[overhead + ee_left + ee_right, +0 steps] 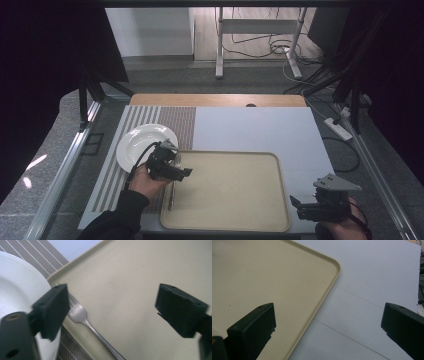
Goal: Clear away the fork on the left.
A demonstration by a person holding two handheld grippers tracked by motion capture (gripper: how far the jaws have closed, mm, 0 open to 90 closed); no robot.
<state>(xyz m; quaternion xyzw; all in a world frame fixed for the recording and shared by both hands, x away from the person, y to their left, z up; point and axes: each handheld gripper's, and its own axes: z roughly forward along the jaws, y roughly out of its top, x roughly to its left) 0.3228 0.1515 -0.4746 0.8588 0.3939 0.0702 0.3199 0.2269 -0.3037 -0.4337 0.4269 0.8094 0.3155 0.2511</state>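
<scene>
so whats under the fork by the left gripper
The fork lies along the beige tray's left edge, beside the white plate. Its head rests on the tray rim; the left gripper, jaws open, covers the tine tips, and the handle end is cut off.

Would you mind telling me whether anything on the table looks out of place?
The fork looks askew: it lies across the left rim of the tray, tines toward the plate, handle on the tray. The left tongs stand open above it.
</scene>
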